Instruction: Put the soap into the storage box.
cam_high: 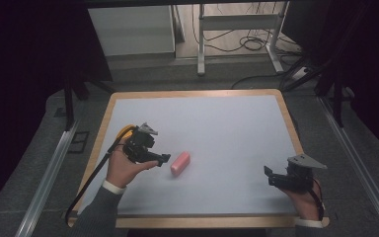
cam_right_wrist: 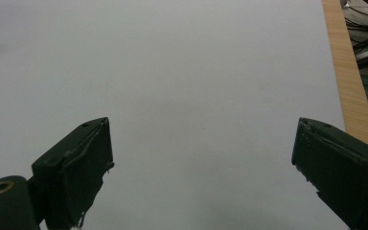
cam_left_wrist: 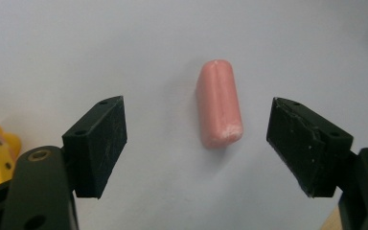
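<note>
Fingers point(cam_left_wrist: 98, 143) of the left gripper point(cam_left_wrist: 196, 143) spread wide, empty, approaching the pink sausage point(cam_left_wrist: 219, 103), which they likely must straddle and close on; right gripper point(cam_right_wrist: 201, 177) waits open, empty.

- Lab or test room set up for recording, not a home.
- Wood-edged table point(cam_high: 109, 114) with plain white top, standing alone on grey carpeted floor point(cam_high: 39, 138).
- Aluminium rails point(cam_high: 47, 173) run along both sides of it.
- Loose cables point(cam_high: 249, 42) on floor behind, under a metal desk frame point(cam_high: 237, 22).
- White cabinet point(cam_high: 131, 29) and dark curtains point(cam_high: 24, 59) around.
</note>
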Motion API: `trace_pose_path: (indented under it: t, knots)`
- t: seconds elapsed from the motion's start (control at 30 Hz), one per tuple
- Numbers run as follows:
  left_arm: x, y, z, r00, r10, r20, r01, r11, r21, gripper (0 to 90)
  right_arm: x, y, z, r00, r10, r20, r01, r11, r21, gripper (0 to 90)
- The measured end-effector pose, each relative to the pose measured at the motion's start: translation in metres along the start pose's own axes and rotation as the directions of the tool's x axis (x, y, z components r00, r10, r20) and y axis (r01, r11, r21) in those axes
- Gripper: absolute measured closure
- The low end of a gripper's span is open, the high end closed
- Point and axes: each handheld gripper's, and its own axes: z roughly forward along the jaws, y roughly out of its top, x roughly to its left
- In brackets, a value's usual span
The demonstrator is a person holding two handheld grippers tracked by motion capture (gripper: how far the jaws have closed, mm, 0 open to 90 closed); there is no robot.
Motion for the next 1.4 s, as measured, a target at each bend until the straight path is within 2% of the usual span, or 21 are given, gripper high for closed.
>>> trace_pose_path:
  t: [0.47, 0.83, 1.13, 1.4]
  knots:
    - [-0.005, 0.007, 0.019, 0.9999, 0.011, 0.009, -0.011, 0.9984, 0.055, 21.7, -0.003, 0.000, -0.002, 1.0000, 0.005, 0.003, -0.005, 1.000, -0.004, 6.5]
    - [-0.009, 0.009, 0.035, 0.9998, -0.003, 0.018, 0.001, 0.9963, 0.085, 22.0, -0.001, -0.001, 0.001, 1.0000, 0.000, 0.004, 0.000, 1.000, 0.007, 6.5]
    - [-0.017, 0.017, 0.055, 0.9997, 0.019, 0.014, -0.021, 0.9909, 0.133, 22.4, -0.001, -0.001, 0.001, 1.0000, 0.001, 0.004, -0.001, 1.000, 0.006, 6.5]
    - [-0.016, 0.018, 0.067, 0.9999, 0.009, 0.015, -0.011, 0.9878, 0.155, 23.6, -0.002, -0.002, 0.001, 1.0000, -0.001, 0.006, 0.001, 1.000, 0.007, 6.6]
